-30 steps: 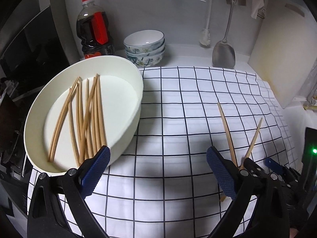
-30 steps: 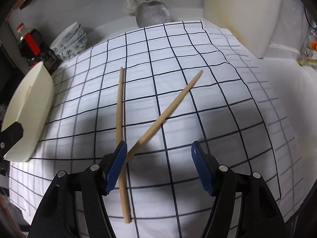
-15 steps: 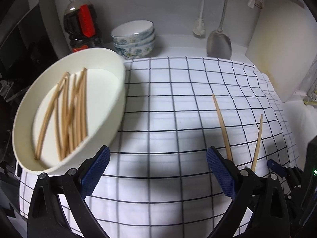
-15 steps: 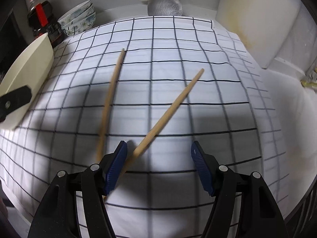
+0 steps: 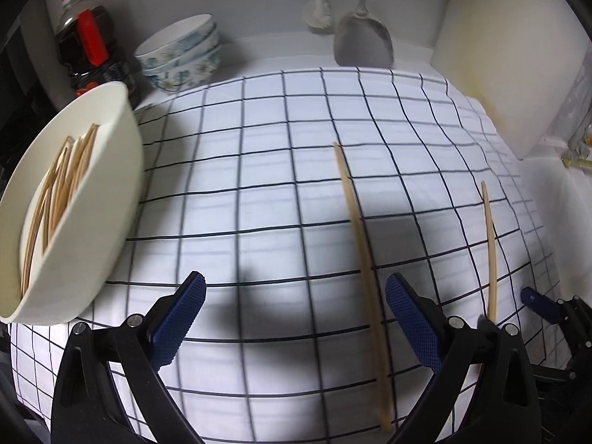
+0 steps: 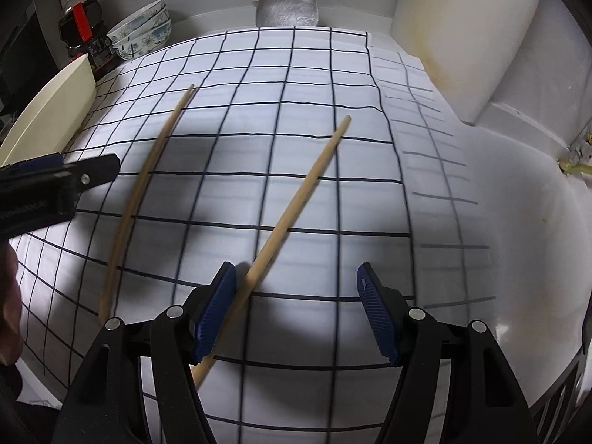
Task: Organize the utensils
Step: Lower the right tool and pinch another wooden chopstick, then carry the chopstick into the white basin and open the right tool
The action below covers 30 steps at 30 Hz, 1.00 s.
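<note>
Home kitchen counter, stacked bowls [image 5: 181, 55], sauce bottle [image 5: 87, 40], hanging spatula [image 5: 362, 42], cutting board [image 5: 510, 55]

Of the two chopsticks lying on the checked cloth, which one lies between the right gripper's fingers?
The right-hand chopstick: its near end passes beside the right gripper's left pad. The other chopstick lies apart, nearer the white dish.

Both black tongs with blue ribbed pads point steeply downward. The left tongs [image 5: 294, 318] stand wide apart, gripping nothing. The right tongs [image 6: 296, 310] also gape, their pads pressing nothing.
</note>
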Available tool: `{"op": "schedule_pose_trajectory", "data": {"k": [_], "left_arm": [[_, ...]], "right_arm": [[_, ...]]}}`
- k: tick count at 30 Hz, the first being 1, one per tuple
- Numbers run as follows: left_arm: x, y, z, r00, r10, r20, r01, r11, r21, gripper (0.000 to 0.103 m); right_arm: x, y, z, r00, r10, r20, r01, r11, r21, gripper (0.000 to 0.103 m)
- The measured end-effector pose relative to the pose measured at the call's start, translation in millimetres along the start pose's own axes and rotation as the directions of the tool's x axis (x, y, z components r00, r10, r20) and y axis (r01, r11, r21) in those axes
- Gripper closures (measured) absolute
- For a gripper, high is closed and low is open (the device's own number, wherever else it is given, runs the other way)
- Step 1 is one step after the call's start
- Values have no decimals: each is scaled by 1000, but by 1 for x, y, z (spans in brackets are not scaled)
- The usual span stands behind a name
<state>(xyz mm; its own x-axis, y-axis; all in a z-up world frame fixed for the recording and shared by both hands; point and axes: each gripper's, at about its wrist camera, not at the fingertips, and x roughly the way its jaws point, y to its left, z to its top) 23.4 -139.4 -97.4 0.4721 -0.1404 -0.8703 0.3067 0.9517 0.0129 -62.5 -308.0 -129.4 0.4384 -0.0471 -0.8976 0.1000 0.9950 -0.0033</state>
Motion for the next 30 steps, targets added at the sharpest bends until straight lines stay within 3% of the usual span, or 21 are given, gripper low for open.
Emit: {"op": "schedule_pose_trajectory", "data": {"k": [10, 14, 16, 18, 22, 24, 26, 27, 29, 30], "left_arm": [[14, -14, -3, 999, 32, -26, -31, 999, 18, 7], [22, -15, -1, 998, 24, -52, -24, 1000, 2, 7], [24, -17, 0, 998, 18, -53, -18, 1000, -4, 7], [27, -18, 1, 998, 30, -53, -29, 1000, 5, 10], [26, -19, 0, 999, -1, -43, 1, 1000, -6, 25], [23, -23, -1, 999, -17, -32, 18, 1000, 15, 35], [21, -31, -2, 999, -38, -25, 40, 998, 54, 58], [19, -34, -2, 998, -59, -27, 60, 995, 74, 65], [17, -39, -2, 997, -77, -33, 79, 992, 98, 91], [17, -41, -2, 996, -87, -38, 90, 990, 111, 93]], "right_arm": [[-5, -14, -4, 995, -103, 3, 103, 994, 28, 39], [-4, -19, -5, 996, -89, 9, 88, 994, 61, 39], [-4, -20, -5, 996, -88, 15, 86, 994, 67, 41], [-4, -20, -4, 997, -76, 22, 74, 995, 73, 50], [-3, -11, 0, 997, -66, 42, 63, 996, 60, 68], [-2, -4, 1, 997, -64, 53, 62, 997, 42, 83], [-1, 4, 3, 997, -59, 59, 58, 998, 13, 93], [-1, 6, 3, 996, -63, 60, 63, 998, 9, 94], [0, 4, 5, 997, -52, 59, 51, 998, 25, 97], [0, 1, 5, 998, -40, 56, 38, 998, 47, 97]]}}
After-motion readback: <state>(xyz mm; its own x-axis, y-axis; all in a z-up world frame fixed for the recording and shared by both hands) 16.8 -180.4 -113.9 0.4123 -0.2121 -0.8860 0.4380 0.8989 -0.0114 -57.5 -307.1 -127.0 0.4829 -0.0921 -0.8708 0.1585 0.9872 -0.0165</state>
